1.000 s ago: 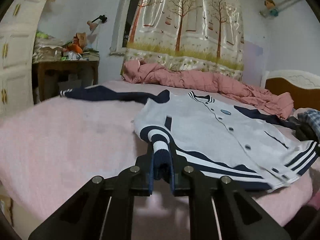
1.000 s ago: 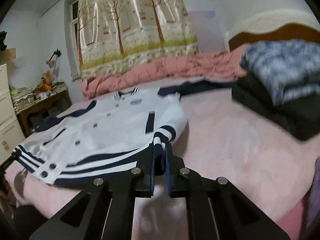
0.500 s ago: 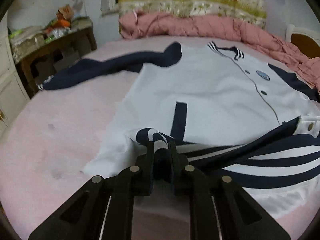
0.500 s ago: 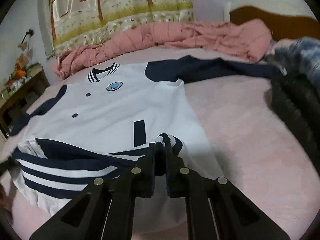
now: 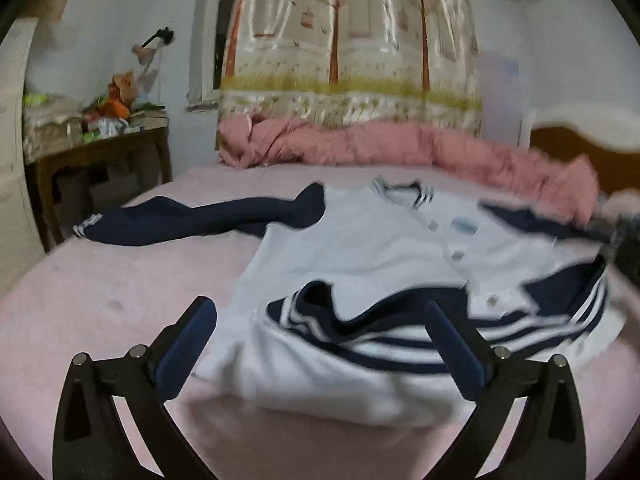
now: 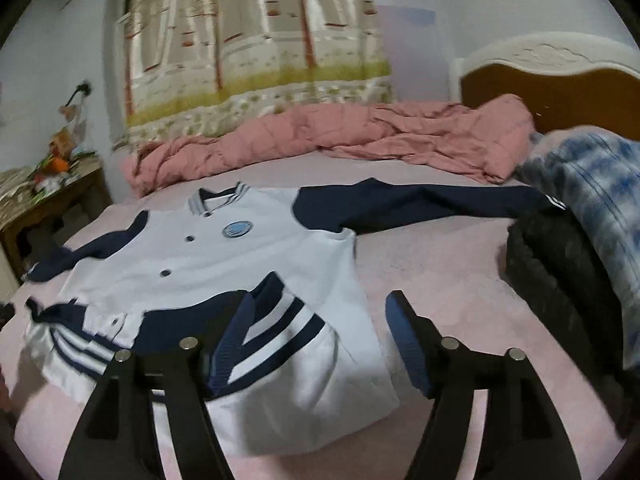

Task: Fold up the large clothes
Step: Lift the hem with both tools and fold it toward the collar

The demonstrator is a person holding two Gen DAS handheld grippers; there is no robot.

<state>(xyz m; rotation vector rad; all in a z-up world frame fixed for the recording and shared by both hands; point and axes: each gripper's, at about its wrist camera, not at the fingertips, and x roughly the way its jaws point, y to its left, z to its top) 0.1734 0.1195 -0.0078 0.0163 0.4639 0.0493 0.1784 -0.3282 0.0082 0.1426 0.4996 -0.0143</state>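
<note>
Blurring jacket (image 5: 360, 240) hem, folded-up, between released left gripper (image 5: 320, 328) and right gripper (image 6: 316, 320).

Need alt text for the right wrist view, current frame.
A white jacket with navy sleeves lies on a pink bed, its striped hem folded up over the front. The right gripper hangs above it, jaws open and empty. A stack of folded clothes sits at right, a pink quilt behind.

Dim, flat indoor light. Motion blur smears the jacket (image 5: 360, 248) in the left view (right view sharper); glossy curtain (image 6: 256, 40) glares, and fisheye corners go black.
</note>
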